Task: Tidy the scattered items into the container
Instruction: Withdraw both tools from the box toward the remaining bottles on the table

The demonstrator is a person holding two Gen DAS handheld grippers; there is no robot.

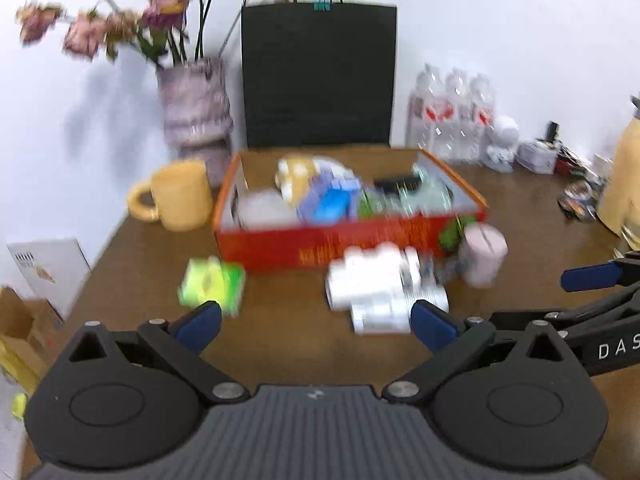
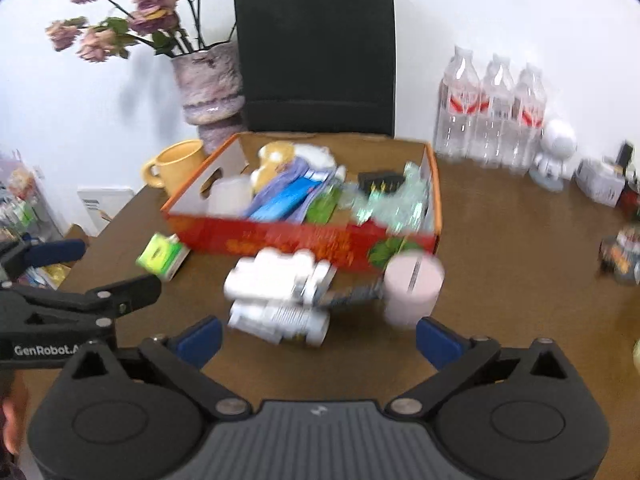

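A red cardboard box stands on the brown table, holding several items. In front of it lie white bottles, a pale pink cup and a green packet. My left gripper is open and empty, hovering short of the white bottles. My right gripper is open and empty, just before the bottles and the pink cup. Each gripper shows at the edge of the other's view. Both views are blurred.
A yellow mug, a vase of flowers and a black paper bag stand behind the box. Water bottles and a small white figure stand at the back right. Clutter lies at the right edge.
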